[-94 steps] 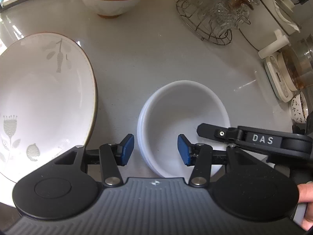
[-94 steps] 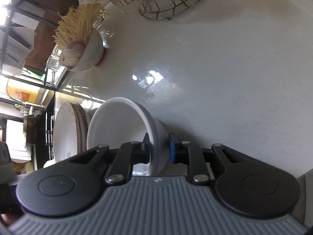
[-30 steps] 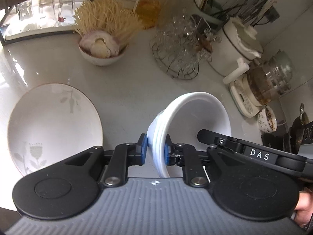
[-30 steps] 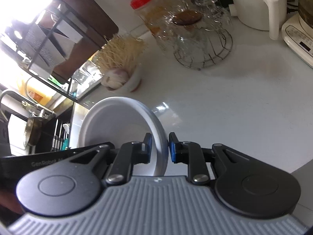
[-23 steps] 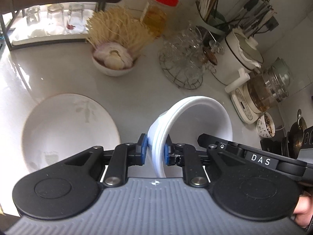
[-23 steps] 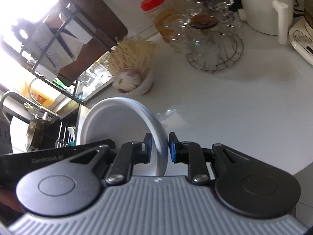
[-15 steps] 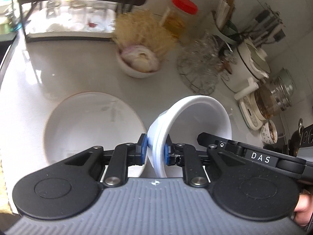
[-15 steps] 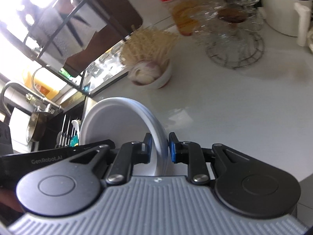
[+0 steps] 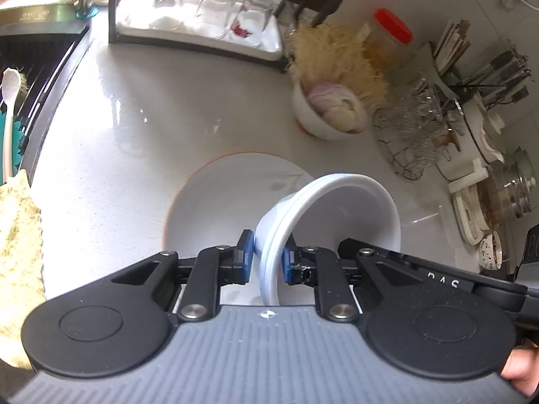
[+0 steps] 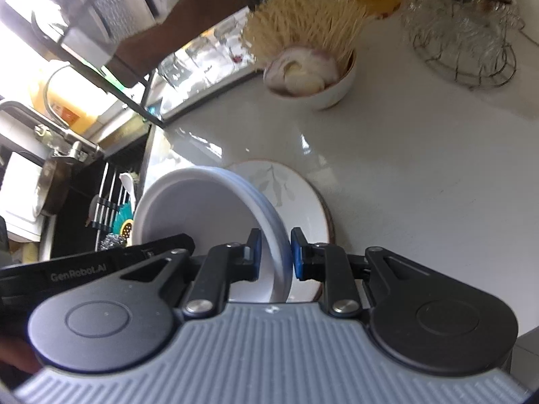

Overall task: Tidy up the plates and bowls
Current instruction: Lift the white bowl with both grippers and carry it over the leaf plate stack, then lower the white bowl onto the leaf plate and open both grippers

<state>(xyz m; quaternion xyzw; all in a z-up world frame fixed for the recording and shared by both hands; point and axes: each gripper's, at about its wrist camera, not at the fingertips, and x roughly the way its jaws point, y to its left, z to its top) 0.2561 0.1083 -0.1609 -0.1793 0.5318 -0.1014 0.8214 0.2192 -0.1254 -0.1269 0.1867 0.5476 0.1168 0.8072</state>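
White stacked bowls [image 9: 350, 208] held tilted in mid-air, low centre of both frames, rim gripped from two sides: left claw [image 9: 266, 259] clenched on the near rim in the left wrist view, blue pads [image 9: 247, 256] pressing either side of the wall; right claw [image 10: 274, 250] clenched on the opposite rim in the right wrist view, one pad inside the bowl, one outside

At least two bowls nested, going by the doubled rim line; exact count unclear

Directly behind and below the bowls, a wide leaf-patterned plate [image 9: 219, 202] with a brown edge, lying flat on the white surface [image 9: 118, 141], centre of the left wrist frame; same plate [image 10: 296, 198] partly hidden by the bowls in the right wrist frame. Whether the bowls touch the plate cannot be told

Upper right of the left wrist frame: small bowl of garlic and dry noodles [image 9: 326, 107], wire basket of glassware [image 9: 414, 134] beside it, red-lidded jar [image 9: 387, 37] further back. Along the top, a dark rack with upturned glasses [image 9: 209, 0]. Far left edge, a sink area with a white spoon [image 9: 8, 101] and a yellowish cloth [image 9: 17, 252] below it

Lower right corner of the left wrist frame: a fingertip of the person's hand [image 9: 520, 370] on the right claw's handle
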